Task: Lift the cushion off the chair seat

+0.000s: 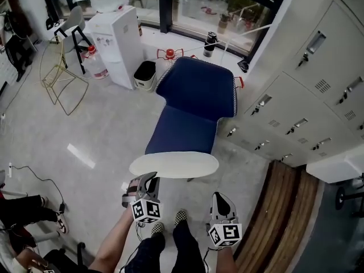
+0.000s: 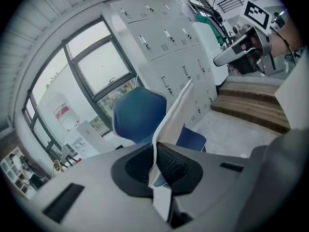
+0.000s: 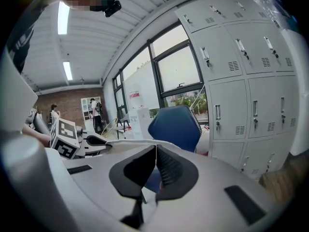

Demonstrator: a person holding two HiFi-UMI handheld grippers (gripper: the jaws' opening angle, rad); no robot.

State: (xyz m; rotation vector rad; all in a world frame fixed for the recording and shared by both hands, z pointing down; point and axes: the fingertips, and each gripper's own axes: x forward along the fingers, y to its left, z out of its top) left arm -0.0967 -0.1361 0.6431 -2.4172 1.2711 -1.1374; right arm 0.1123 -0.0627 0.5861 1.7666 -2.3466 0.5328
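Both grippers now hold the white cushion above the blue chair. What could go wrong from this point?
1. The left gripper and the right gripper each pinch only a thin edge of the cushion between shut fingers. The fabric might slip out, and the cushion would fall onto the chair.
2. The lockers stand close on the right, so a wide swing could brush them.

Lockers (image 1: 307, 90) hem the chair (image 1: 199, 95) rightward; floor (image 1: 102, 129) lies open leftward.
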